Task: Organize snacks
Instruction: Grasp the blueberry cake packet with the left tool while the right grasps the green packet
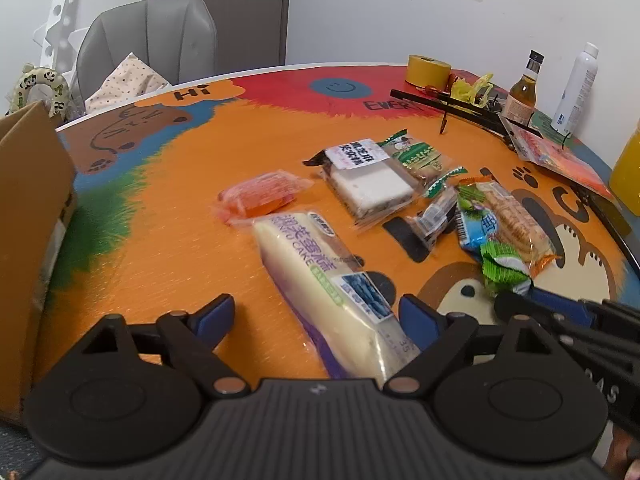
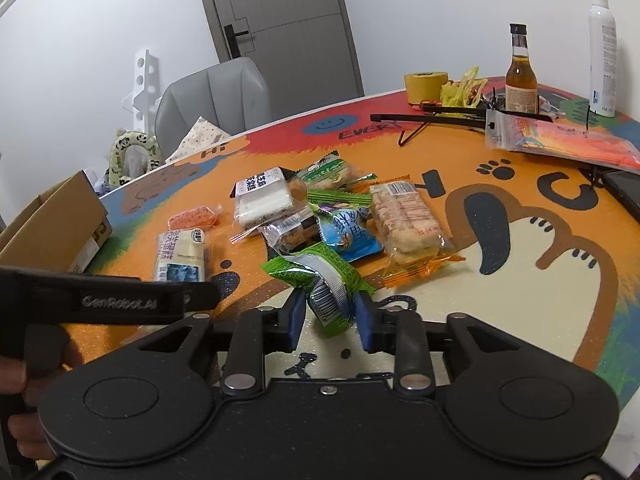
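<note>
Several wrapped snacks lie on the colourful table (image 1: 168, 216). My left gripper (image 1: 316, 316) is open, its jaws on either side of a long white cake packet (image 1: 320, 280) that lies between them. My right gripper (image 2: 330, 320) is shut on a green snack packet (image 2: 324, 284), which also shows in the left wrist view (image 1: 504, 270). Further back lie an orange jelly packet (image 1: 260, 196), a white cake slice (image 1: 368, 184), a green-labelled packet (image 1: 416, 156), a blue packet (image 2: 348, 236) and a biscuit packet (image 2: 408, 224).
An open cardboard box (image 1: 32, 220) stands at the table's left edge, also in the right wrist view (image 2: 60, 228). At the back right are a yellow tape roll (image 2: 426, 86), a brown bottle (image 2: 520, 76), a white spray bottle (image 2: 602, 56), a flat orange pouch (image 2: 560, 136). A grey chair (image 1: 148, 36) stands behind.
</note>
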`<state>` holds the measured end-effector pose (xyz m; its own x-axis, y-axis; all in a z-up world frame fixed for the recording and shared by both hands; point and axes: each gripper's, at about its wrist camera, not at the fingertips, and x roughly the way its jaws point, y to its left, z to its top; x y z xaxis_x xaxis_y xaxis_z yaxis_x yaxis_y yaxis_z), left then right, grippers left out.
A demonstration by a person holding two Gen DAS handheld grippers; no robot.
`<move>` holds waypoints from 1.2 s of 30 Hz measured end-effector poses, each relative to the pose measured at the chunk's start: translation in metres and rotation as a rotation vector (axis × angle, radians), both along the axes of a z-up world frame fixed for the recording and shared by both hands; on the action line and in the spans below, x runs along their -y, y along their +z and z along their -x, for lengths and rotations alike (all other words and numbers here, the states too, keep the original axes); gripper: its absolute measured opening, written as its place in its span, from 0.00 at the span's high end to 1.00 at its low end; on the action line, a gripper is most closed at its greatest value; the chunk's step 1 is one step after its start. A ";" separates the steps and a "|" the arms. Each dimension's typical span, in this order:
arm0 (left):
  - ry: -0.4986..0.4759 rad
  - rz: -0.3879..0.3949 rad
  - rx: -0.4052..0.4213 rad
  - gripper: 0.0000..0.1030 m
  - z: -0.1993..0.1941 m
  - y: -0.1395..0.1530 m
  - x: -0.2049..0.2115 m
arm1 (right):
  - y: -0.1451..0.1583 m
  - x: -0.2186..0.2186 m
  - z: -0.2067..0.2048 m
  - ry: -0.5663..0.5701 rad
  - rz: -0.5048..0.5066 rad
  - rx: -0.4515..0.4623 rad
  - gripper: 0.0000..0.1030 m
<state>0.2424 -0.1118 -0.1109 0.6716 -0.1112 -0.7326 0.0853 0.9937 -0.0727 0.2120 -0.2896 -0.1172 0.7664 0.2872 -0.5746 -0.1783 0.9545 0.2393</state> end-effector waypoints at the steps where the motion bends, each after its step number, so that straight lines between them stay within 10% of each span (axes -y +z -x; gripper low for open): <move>1: 0.002 -0.001 0.001 0.17 0.001 0.000 -0.002 | 0.000 -0.001 0.000 0.000 0.001 0.000 0.67; 12: 0.058 0.006 0.005 0.54 0.012 0.005 -0.037 | 0.006 -0.022 -0.011 0.026 0.023 0.031 0.28; 20: 0.073 0.003 0.010 0.55 0.008 0.006 -0.043 | 0.002 -0.030 -0.023 -0.004 0.021 0.029 0.26; 28: 0.074 0.009 0.034 0.64 0.004 0.003 -0.041 | -0.002 -0.031 -0.020 -0.007 0.036 0.031 0.67; 36: 0.069 0.064 0.039 0.73 0.012 0.008 -0.050 | 0.001 -0.032 -0.012 0.004 0.017 0.044 0.72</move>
<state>0.2305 -0.0615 -0.1025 0.7068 -0.1098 -0.6988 0.0208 0.9907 -0.1346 0.2236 -0.2572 -0.1160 0.7899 0.2808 -0.5451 -0.1925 0.9576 0.2144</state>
